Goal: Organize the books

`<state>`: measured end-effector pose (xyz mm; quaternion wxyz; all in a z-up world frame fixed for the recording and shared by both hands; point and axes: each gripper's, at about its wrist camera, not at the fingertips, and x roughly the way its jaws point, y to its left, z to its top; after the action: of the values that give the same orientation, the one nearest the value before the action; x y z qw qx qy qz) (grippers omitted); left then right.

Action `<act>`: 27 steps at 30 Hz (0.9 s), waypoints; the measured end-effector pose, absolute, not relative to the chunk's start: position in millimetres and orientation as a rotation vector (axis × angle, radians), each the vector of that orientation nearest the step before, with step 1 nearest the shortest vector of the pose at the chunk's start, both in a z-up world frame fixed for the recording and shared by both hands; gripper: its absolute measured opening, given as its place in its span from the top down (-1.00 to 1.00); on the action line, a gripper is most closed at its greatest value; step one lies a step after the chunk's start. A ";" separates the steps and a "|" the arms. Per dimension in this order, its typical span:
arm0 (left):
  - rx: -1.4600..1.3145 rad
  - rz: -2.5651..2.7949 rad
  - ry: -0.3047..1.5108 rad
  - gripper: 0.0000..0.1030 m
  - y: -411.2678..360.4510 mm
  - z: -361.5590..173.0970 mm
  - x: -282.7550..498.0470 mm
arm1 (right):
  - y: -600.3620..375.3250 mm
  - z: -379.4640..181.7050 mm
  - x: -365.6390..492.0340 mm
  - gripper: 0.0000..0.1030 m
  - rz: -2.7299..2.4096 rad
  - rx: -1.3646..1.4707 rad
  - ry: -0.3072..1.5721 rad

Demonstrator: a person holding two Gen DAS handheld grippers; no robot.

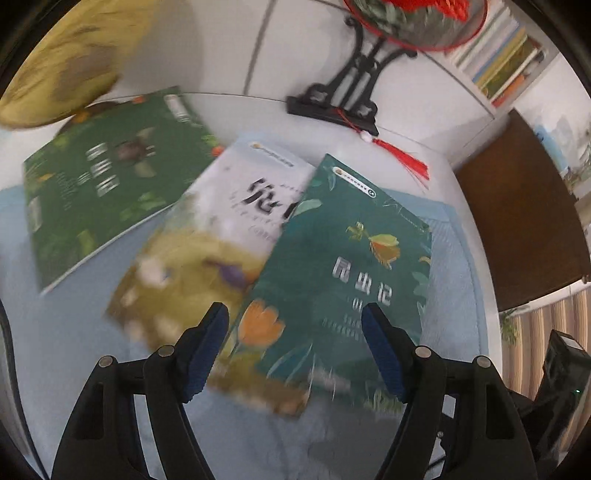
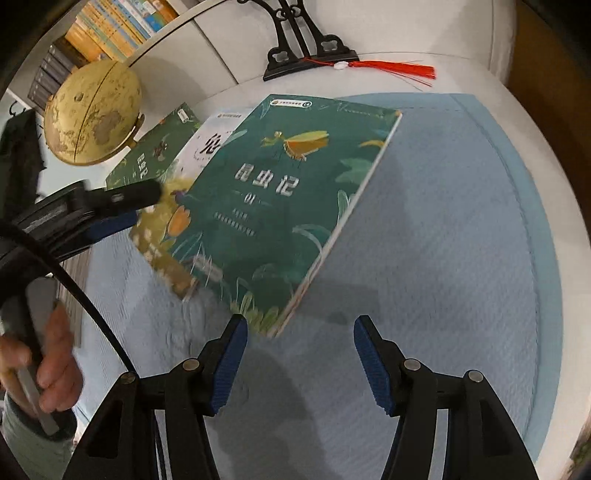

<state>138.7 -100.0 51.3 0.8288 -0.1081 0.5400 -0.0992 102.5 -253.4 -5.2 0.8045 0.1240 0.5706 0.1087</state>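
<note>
While three books lie fanned across a pale blue mat (image 2: 461, 229) on a white tabletop (image 1: 436, 162), we hold both grippers above them, pointed steeply down. The teal book (image 1: 332, 280) with an orange flower on its cover lies on top, overlapping a white-and-yellow book (image 1: 207, 251), and a dark green book (image 1: 107, 188) sits to the left of that pair, near a yellow globe (image 2: 92, 114). Whether the green one touches the middle one we cannot tell through the blur.

Our left gripper (image 1: 295, 350) hangs over the lower part of the teal cover, its blue-padded jaws wide apart and gripping nothing. Our right gripper (image 2: 299, 365) hovers just past the teal book's near corner, jaws moderately parted over bare mat, also empty. In the right wrist view the left gripper (image 2: 122, 206) reaches in from the left edge, held by a hand (image 2: 55, 365) low in the frame, its tip over the white-and-yellow book.

Behind the books stands a black ornamental stand (image 1: 351, 92), a red tassel (image 2: 399, 70) trailing from it onto the table. Shelved books (image 2: 122, 22) fill the background, and a dark wooden panel (image 1: 524, 221) borders the table's right side.
</note>
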 end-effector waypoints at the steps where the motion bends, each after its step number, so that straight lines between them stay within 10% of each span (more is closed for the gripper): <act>1: -0.223 -0.202 1.138 -0.42 -101.8 50.1 143.0 | -255.1 -7.9 107.8 -0.14 0.230 0.273 1.221; 27: -0.419 -0.278 1.256 -0.42 -114.0 17.5 11.1 | -264.1 -23.1 58.3 0.08 0.335 0.246 1.272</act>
<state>11.1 -114.0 17.5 0.7799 -0.1939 0.5810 -0.1287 58.3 -264.1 -23.1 0.7845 0.1139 0.5895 0.1554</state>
